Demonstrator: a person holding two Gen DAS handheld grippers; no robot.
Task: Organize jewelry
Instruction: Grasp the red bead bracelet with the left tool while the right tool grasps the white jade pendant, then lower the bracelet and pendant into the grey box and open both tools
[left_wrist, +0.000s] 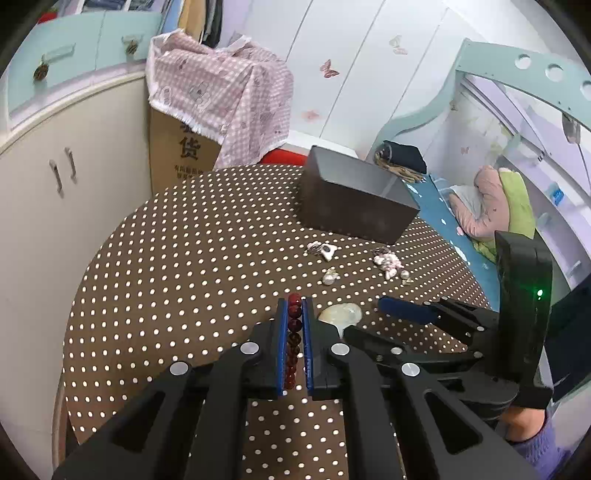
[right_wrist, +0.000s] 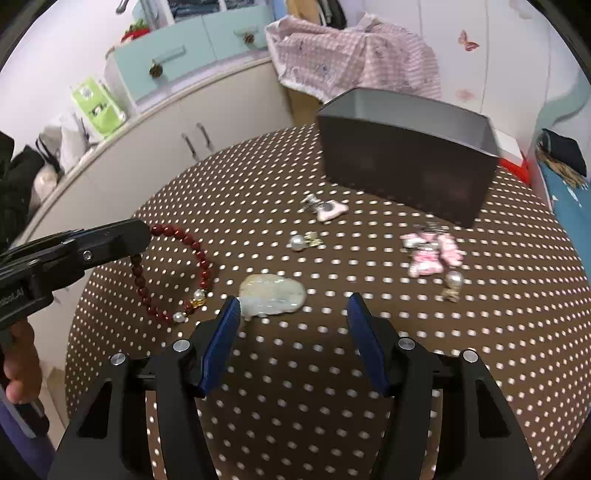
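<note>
My left gripper (left_wrist: 294, 306) is shut on a red bead bracelet (left_wrist: 294, 336); the beads run between its blue pads. From the right wrist view the bracelet (right_wrist: 201, 258) hangs from that gripper (right_wrist: 147, 230) above the dotted tablecloth. My right gripper (right_wrist: 291, 306) is open, just above the cloth, with a pale jade pendant (right_wrist: 273, 295) beside its left finger. A dark open box (right_wrist: 406, 162) stands at the back. Loose on the cloth lie a pink hair clip (right_wrist: 328, 208), a pearl earring (right_wrist: 301, 242), pink trinkets (right_wrist: 432, 254) and another pearl earring (right_wrist: 453, 282).
The round table (left_wrist: 166, 258) wears a brown white-dotted cloth. Cream cabinets (left_wrist: 48, 177) curve along the left. A cardboard box under a pink checked cloth (left_wrist: 218, 96) stands behind the table. A bed with pillows (left_wrist: 491, 206) lies to the right.
</note>
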